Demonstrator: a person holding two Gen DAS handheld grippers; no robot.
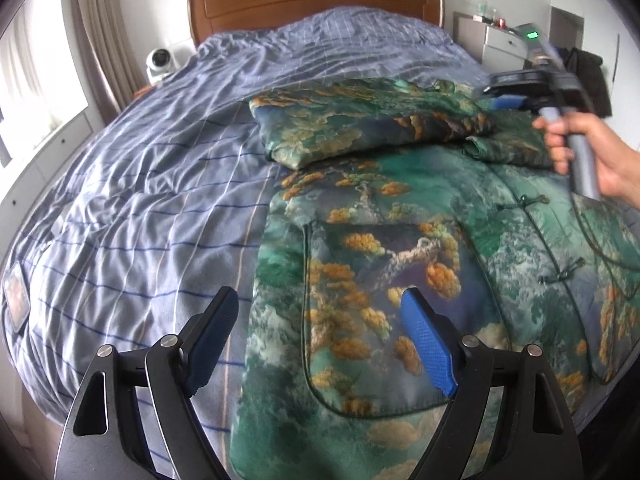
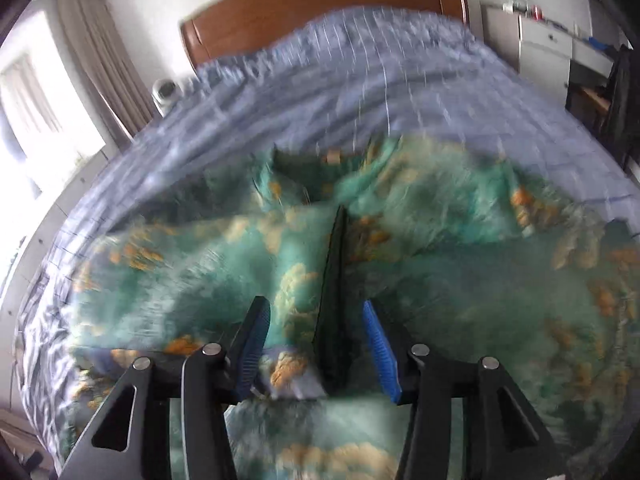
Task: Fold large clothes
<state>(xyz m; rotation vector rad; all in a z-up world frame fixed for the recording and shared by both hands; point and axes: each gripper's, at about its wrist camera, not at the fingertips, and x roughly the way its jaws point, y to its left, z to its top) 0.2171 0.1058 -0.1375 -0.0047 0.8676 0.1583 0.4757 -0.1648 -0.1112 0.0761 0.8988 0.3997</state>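
Observation:
A large green jacket (image 1: 384,248) printed with orange trees lies flat on the bed, front up, with a patch pocket and knot buttons. Its left sleeve (image 1: 360,124) is folded across the chest. My left gripper (image 1: 320,312) is open and empty, just above the jacket's lower left part. My right gripper (image 1: 512,92) is held in a hand over the jacket's upper right, near the collar. In the blurred right wrist view the jacket (image 2: 440,248) fills the lower half, and the right gripper (image 2: 316,320) is open with a raised fold of cloth (image 2: 332,304) between its fingers.
A wrinkled blue striped sheet (image 1: 152,184) covers the bed, with a wooden headboard (image 1: 312,0) at the far end. A small white camera (image 1: 160,62) stands at the bed's far left. Curtains and a window are on the left, a grey cabinet (image 1: 504,44) at the far right.

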